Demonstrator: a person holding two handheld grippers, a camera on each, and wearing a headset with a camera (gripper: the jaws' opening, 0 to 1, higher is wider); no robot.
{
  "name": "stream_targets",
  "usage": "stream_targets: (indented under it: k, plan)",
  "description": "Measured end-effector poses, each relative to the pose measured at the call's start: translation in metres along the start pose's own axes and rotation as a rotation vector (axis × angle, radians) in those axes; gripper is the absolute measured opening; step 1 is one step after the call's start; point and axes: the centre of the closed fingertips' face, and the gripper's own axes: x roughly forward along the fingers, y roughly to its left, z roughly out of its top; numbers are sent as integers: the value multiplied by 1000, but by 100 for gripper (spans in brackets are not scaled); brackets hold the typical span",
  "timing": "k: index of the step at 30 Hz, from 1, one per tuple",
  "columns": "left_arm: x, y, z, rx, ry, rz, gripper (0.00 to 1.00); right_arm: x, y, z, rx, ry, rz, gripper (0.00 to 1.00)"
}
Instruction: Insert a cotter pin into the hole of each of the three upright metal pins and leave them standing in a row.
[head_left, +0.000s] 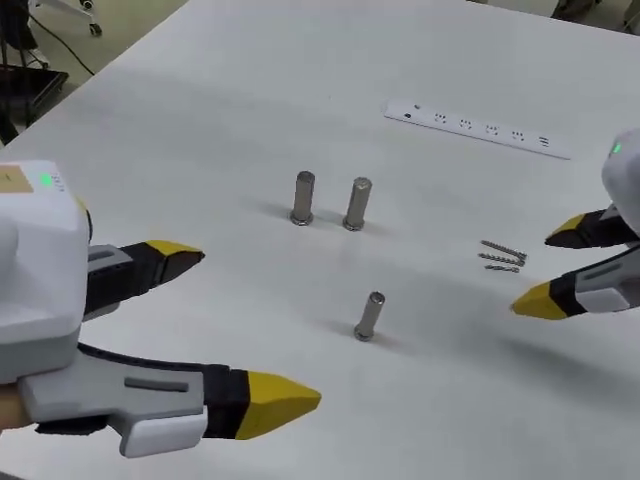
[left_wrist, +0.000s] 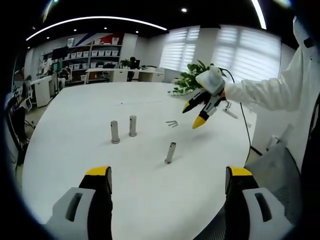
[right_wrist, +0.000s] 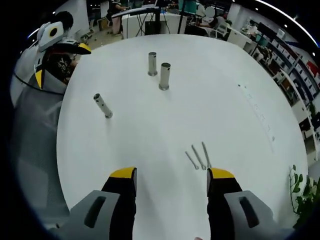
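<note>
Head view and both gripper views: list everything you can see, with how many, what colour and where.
metal pins: three, silver, standing on the table; two side by side, one apart, nearer the person
cotter pins: three, grey, lying loose together on the table, close to the right gripper's tips
power strip: one, white, flat on the far side of the table
table: one, white
plant: one, green, beyond the table's far edge
sleeve: one, white, behind the right gripper
left gripper: one, grey and black with yellow tips, open, holding nothing
right gripper: one, same colours, open, holding nothing
</note>
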Motion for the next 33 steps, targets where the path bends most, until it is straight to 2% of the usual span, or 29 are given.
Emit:
stream_targets:
  k: [7, 13, 15, 23, 33]
  plan:
    - [-3, 1, 3, -8, -9, 9, 92, 13, -5, -4, -63, 34, 39, 43]
    - [-4, 4, 2, -38, -22, 24, 90, 21, -12, -3, -64, 39, 57, 33]
    - [-4, 4, 1, -40, -18, 23, 89, 25, -14, -4, -43, 39, 72, 30]
    - [-3, 0, 3, -48, -26, 29, 88, 37, -24, -9, -49, 72, 79, 24]
    - [0, -2, -4, -71, -20, 27, 87, 47, -24, -13, -58, 101, 84, 18]
